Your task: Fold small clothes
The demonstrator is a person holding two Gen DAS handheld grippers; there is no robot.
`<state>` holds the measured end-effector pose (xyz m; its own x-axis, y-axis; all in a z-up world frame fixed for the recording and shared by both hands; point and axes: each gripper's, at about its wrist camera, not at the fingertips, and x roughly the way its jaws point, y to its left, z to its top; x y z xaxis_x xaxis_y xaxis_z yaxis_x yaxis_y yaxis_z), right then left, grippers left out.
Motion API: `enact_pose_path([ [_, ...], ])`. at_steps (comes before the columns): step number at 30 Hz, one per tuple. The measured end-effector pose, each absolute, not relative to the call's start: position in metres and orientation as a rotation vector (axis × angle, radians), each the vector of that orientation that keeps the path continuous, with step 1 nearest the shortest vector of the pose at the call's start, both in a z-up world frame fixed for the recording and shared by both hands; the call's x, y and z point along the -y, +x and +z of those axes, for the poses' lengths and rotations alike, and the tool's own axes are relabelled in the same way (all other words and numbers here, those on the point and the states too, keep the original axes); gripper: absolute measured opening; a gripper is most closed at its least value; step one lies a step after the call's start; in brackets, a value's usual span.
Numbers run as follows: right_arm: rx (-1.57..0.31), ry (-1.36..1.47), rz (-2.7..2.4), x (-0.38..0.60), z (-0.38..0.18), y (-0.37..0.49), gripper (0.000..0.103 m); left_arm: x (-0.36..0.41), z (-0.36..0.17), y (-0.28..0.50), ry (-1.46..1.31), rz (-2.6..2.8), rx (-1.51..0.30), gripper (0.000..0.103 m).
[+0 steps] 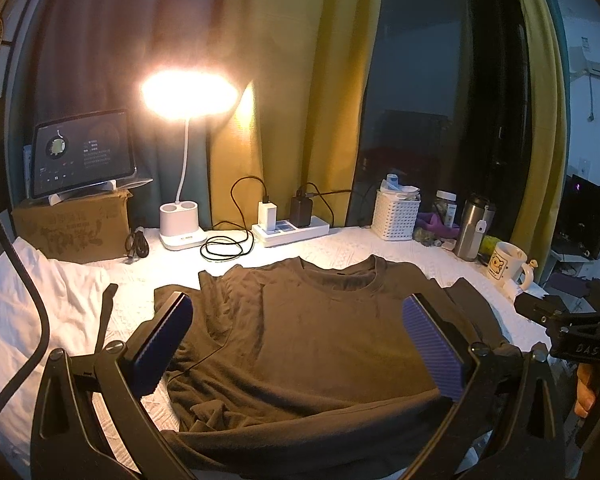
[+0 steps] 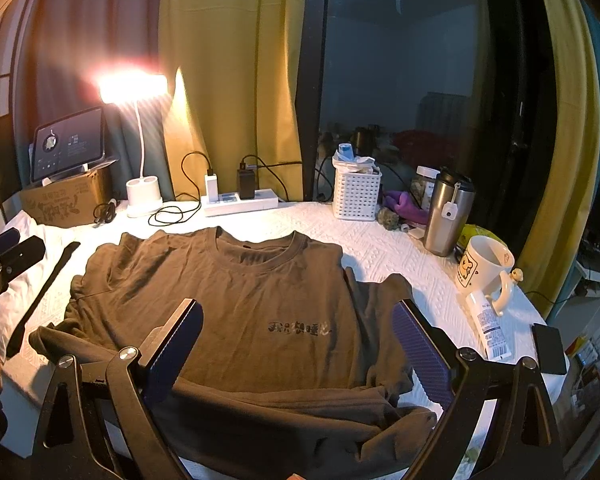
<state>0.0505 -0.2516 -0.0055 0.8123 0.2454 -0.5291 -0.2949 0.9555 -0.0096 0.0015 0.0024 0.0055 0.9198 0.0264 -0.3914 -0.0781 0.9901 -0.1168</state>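
A dark brown T-shirt (image 1: 308, 332) lies spread face up on the white table cover, collar toward the far side; it also shows in the right wrist view (image 2: 240, 312) with small printed text on the chest. Its near hem is bunched. My left gripper (image 1: 300, 336) hovers open and empty above the shirt's middle, blue pads wide apart. My right gripper (image 2: 300, 344) is open and empty above the shirt's lower right part. The right gripper's body shows at the right edge of the left wrist view (image 1: 572, 332).
At the back stand a lit desk lamp (image 1: 184, 208), a tablet (image 1: 80, 156) on a cardboard box, a power strip (image 1: 292, 228) with chargers, a white basket (image 2: 356, 192), a steel tumbler (image 2: 448, 212) and a mug (image 2: 484, 268). A tube and phone (image 2: 548, 348) lie right. White cloth (image 1: 28, 300) lies left.
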Motion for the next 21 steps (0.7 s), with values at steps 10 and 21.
enact_pose_path([
  [10, -0.552, -0.092, 0.288, 0.2520, -0.0058, 0.0509, 0.096, 0.0010, 0.0081, 0.0022, -0.127, 0.053, -0.394, 0.103],
  [21, -0.552, -0.092, 0.289, 0.2521, -0.0059, 0.0510, 0.096, 0.0008, 0.0093, 0.0015, -0.125, 0.053, -0.387, 0.103],
])
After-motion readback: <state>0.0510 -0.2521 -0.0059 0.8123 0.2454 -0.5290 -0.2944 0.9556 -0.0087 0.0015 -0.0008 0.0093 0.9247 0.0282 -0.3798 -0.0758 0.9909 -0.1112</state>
